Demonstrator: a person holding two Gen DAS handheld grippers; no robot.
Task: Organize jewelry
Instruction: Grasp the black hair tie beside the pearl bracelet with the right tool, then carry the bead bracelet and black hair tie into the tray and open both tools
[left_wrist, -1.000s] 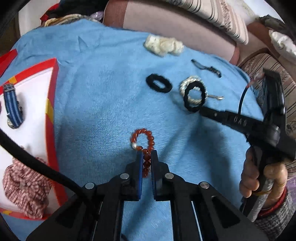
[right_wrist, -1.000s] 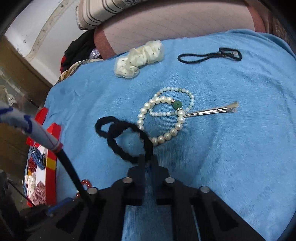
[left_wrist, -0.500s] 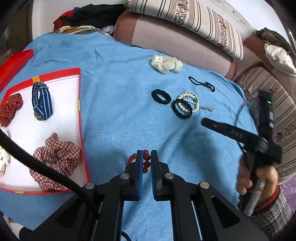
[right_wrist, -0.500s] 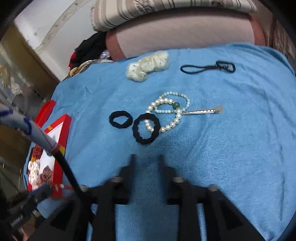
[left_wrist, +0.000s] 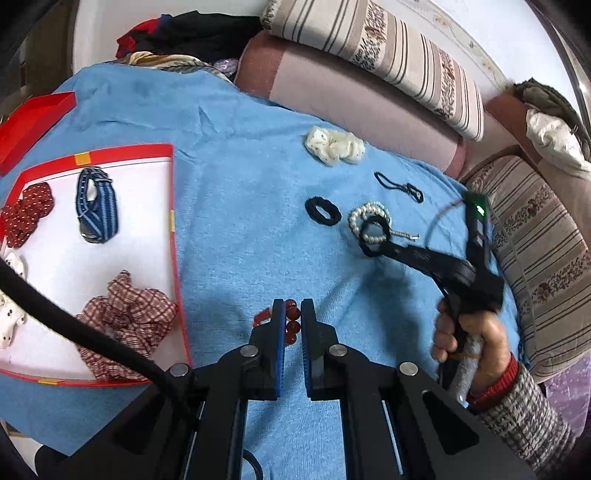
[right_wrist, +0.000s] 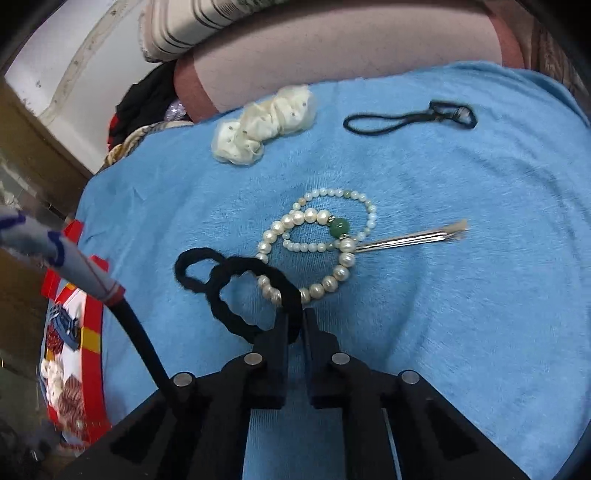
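My left gripper (left_wrist: 292, 308) is shut on a red bead bracelet (left_wrist: 291, 325) and holds it above the blue cloth (left_wrist: 236, 192). A red-rimmed white tray (left_wrist: 171, 206) lies to its left, holding a blue striped band (left_wrist: 96, 206) and scrunchies. My right gripper (right_wrist: 295, 317) is shut on the near edge of a black hair tie (right_wrist: 255, 291) that lies partly over a pearl bracelet (right_wrist: 314, 240). The right gripper also shows in the left wrist view (left_wrist: 384, 249).
A second black hair tie (right_wrist: 195, 271), a silver hair clip (right_wrist: 410, 238), a cream scrunchie (right_wrist: 264, 123) and a thin black cord loop (right_wrist: 410, 118) lie on the cloth. Sofa cushions (left_wrist: 369, 55) rise behind.
The left gripper lifted the red bracelet and drew back toward the tray. The right gripper came back down and closed on the black hair tie.
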